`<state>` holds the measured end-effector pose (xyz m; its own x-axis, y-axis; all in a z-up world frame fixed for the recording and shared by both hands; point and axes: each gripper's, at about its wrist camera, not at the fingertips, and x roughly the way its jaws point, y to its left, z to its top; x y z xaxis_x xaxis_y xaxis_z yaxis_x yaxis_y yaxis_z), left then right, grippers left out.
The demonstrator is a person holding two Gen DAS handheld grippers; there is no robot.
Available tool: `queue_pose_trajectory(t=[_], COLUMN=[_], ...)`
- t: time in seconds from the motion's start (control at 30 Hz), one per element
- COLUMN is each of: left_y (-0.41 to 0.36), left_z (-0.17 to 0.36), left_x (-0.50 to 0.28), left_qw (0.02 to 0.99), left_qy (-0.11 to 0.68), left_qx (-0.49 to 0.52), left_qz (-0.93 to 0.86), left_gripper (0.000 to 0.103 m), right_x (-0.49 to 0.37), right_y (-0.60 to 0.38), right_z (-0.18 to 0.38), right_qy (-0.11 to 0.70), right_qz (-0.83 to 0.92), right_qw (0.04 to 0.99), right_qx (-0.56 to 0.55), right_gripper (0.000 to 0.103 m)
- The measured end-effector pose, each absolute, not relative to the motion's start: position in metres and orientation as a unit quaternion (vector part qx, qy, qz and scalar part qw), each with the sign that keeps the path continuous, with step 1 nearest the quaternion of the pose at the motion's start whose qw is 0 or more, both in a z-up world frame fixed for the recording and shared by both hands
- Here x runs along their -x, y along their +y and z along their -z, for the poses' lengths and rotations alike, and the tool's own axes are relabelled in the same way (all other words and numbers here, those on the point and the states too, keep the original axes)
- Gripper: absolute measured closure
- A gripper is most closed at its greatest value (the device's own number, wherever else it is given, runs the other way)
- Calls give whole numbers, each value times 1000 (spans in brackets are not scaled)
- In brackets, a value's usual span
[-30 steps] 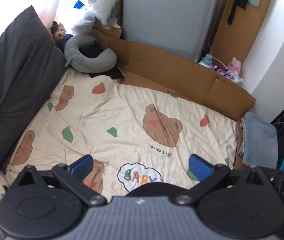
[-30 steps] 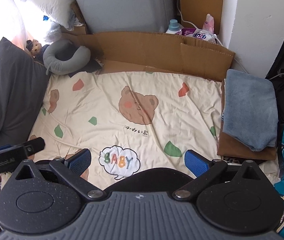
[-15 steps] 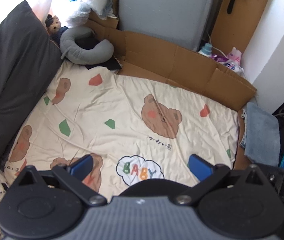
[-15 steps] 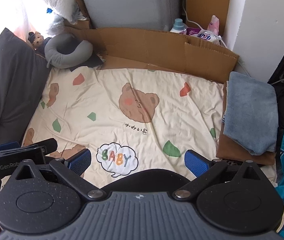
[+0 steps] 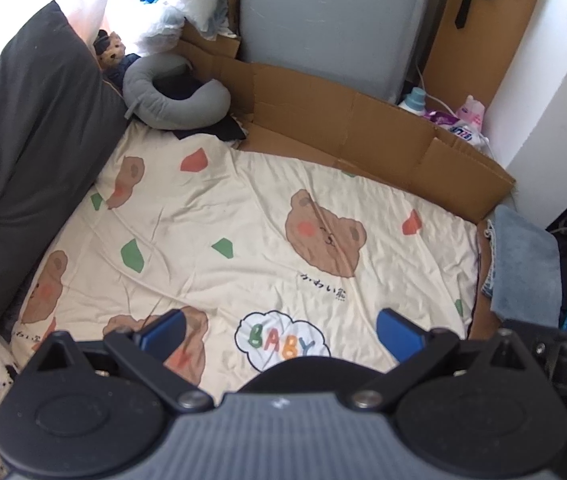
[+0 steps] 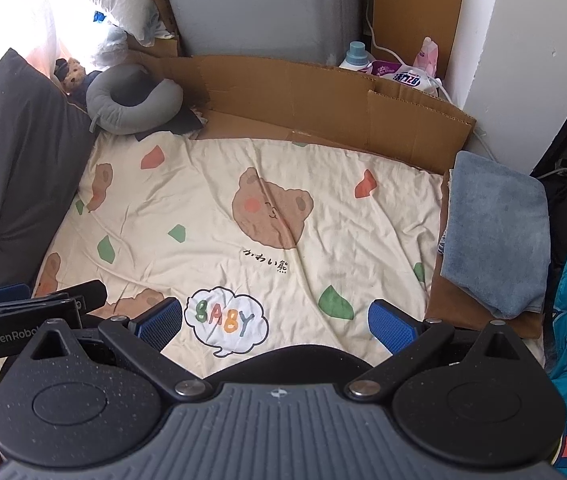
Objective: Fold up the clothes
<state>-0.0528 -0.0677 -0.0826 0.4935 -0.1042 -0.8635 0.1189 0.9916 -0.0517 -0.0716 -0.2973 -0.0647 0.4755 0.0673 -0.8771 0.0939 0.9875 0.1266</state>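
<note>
Both hand-held grippers hang over the near edge of the bed, the left hand-held gripper [image 5: 281, 330] and the right hand-held gripper [image 6: 275, 322] each spread wide, gripping nothing. A folded blue-grey cloth [image 6: 495, 232] lies at the right, beside the bear-print sheet [image 6: 211, 216].

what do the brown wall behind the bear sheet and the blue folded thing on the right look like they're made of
The brown creased wall looks like matte corrugated cardboard: sharp fold lines, flap edges. The grey-blue folded cloth looks like a soft napped textile, perhaps terry or microfibre: fuzzy, dull surface, rounded folds.
</note>
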Motion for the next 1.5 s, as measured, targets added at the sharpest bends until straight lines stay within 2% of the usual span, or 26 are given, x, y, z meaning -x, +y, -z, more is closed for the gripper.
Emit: queue_pose_trajectory(t=[0.3, 0.77, 1.5], left_y=[-69, -73, -74], left_z=[84, 87, 88], left_x=[53, 52, 50], left_qw=[864, 862, 862], left_qy=[500, 502, 502], left_qx=[-9, -18, -16], left_qz=[62, 68, 69], left_gripper=[1, 9, 9], right_x=[72, 73, 71], right_y=[-298, -300, -301], right_z=[64, 65, 64], right_qy=[510, 508, 506], right_qz=[7, 4, 7], right_qw=[856, 857, 859], right_qx=[-81, -81, -79], right_gripper=[0, 1, 0])
